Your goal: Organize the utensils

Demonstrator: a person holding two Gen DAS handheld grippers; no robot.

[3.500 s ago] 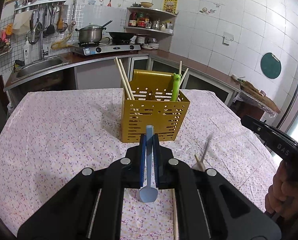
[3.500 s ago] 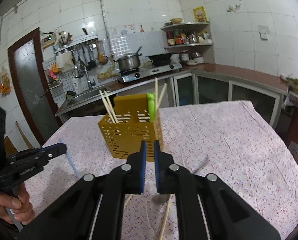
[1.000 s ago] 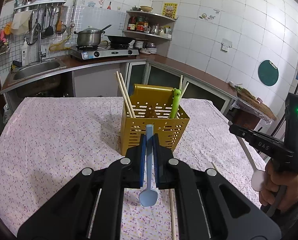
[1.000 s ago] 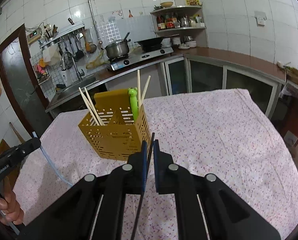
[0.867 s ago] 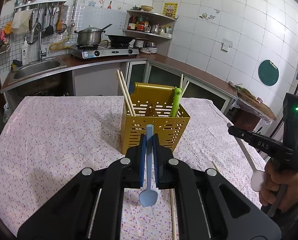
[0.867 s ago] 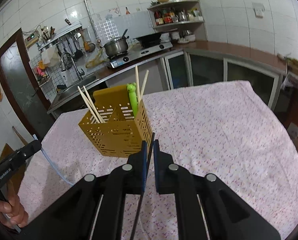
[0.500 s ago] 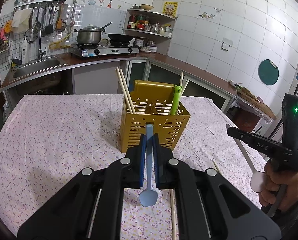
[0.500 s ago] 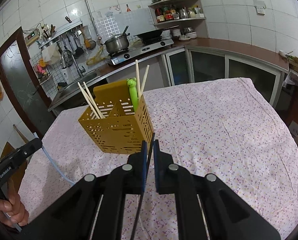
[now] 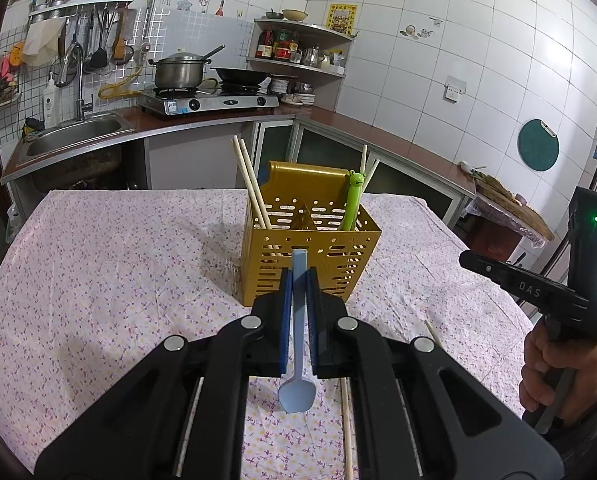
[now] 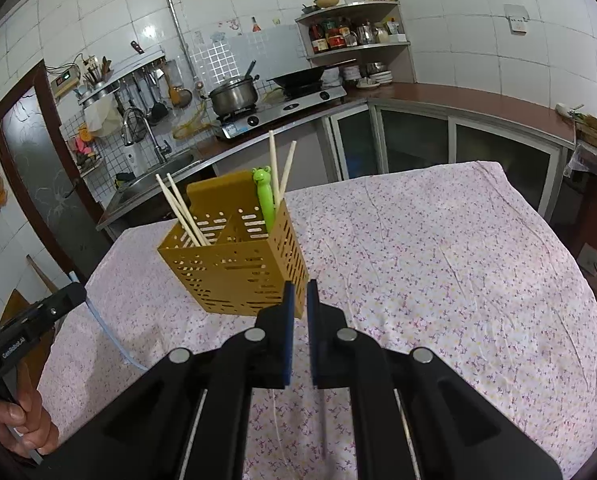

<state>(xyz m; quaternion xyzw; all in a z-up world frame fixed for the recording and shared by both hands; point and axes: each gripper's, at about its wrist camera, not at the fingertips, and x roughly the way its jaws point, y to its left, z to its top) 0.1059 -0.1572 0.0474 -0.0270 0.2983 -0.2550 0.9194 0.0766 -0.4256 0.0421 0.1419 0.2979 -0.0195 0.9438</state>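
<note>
The left gripper [image 9: 299, 280] pinches a pale blue plastic spoon [image 9: 297, 360] by its handle, bowl hanging toward the camera, just near of the perforated golden-yellow utensil caddy [image 9: 308, 252] on the pink floral tablecloth [image 9: 98, 280]. The caddy holds pale wooden chopsticks [image 9: 250, 184] at its left and a green frog-topped utensil [image 9: 352, 200] at its right. The right gripper [image 10: 300, 292] has its fingers pressed together; nothing shows between them now. A loose chopstick [image 9: 346, 424] lies near on the cloth.
</note>
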